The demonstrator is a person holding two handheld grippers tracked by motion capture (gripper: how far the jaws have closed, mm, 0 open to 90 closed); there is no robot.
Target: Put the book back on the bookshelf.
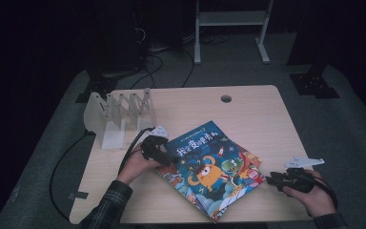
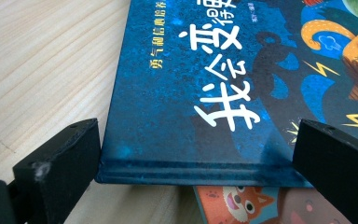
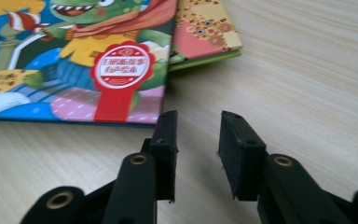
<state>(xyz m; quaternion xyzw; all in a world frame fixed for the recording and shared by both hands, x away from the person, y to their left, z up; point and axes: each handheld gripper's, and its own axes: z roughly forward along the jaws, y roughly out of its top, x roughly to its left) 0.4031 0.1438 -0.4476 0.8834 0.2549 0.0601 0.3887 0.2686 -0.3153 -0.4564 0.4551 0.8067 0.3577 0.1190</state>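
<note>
Your left gripper (image 2: 191, 163) straddles the top book's (image 2: 223, 84) spine unclamped, your right gripper (image 3: 196, 135) holds nothing, so lifting may drag the stack.

High view: dim, grainy; room behind nearly black, table (image 1: 248, 114) lit evenly from above, shadows faint. Left gripper view: bright, sharp on the book (image 2: 205, 93) cover; soft glare along its near edge; fingers (image 2: 60, 168) blurred. Right gripper view: bright, soft throughout; far table out of focus.
</note>
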